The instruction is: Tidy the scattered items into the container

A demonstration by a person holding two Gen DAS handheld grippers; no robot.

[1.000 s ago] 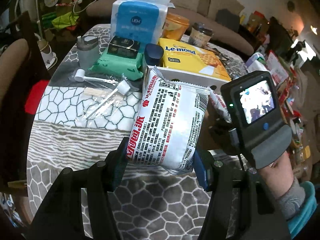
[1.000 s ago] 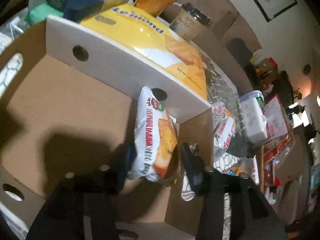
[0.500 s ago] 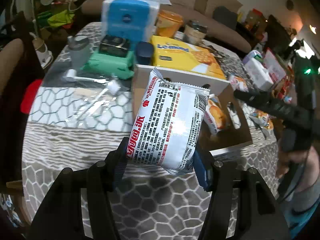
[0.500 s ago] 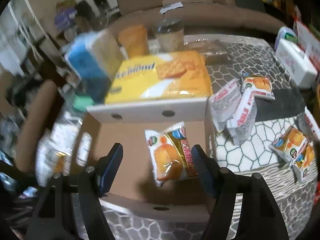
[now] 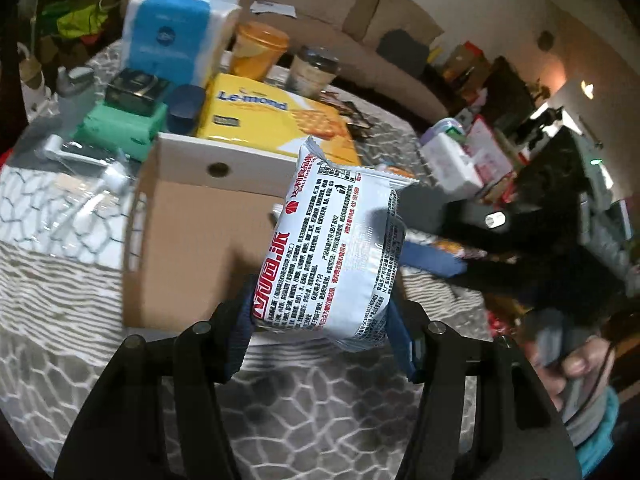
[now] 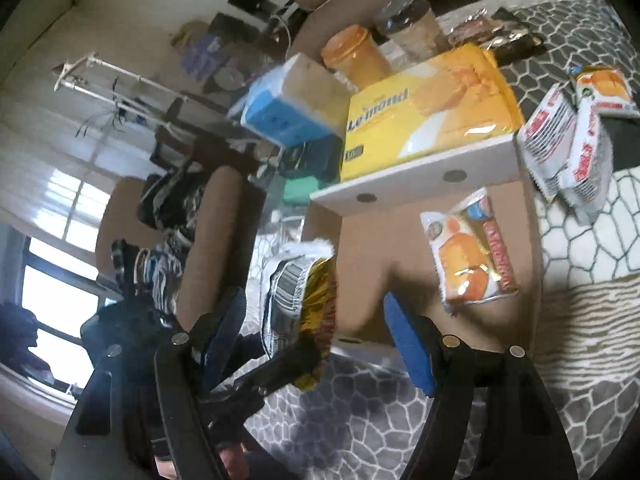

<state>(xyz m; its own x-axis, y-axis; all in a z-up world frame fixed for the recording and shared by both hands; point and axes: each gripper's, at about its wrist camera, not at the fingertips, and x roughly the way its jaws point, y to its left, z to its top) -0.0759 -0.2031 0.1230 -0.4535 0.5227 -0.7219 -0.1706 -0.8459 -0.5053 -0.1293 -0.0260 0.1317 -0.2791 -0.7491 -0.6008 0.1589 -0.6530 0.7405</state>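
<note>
Cardboard box: open-topped, brown inside, white-edged back wall with round holes. Snack packet: white, printed with red and black text, held upright over the box's near edge. Second packet: orange and white, laid flat on the box floor. Further packets: heaped on the table just beside the box.

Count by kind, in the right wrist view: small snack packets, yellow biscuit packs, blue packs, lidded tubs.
Small snack packets: 5
Yellow biscuit packs: 1
Blue packs: 1
Lidded tubs: 2
Total: 9
</note>
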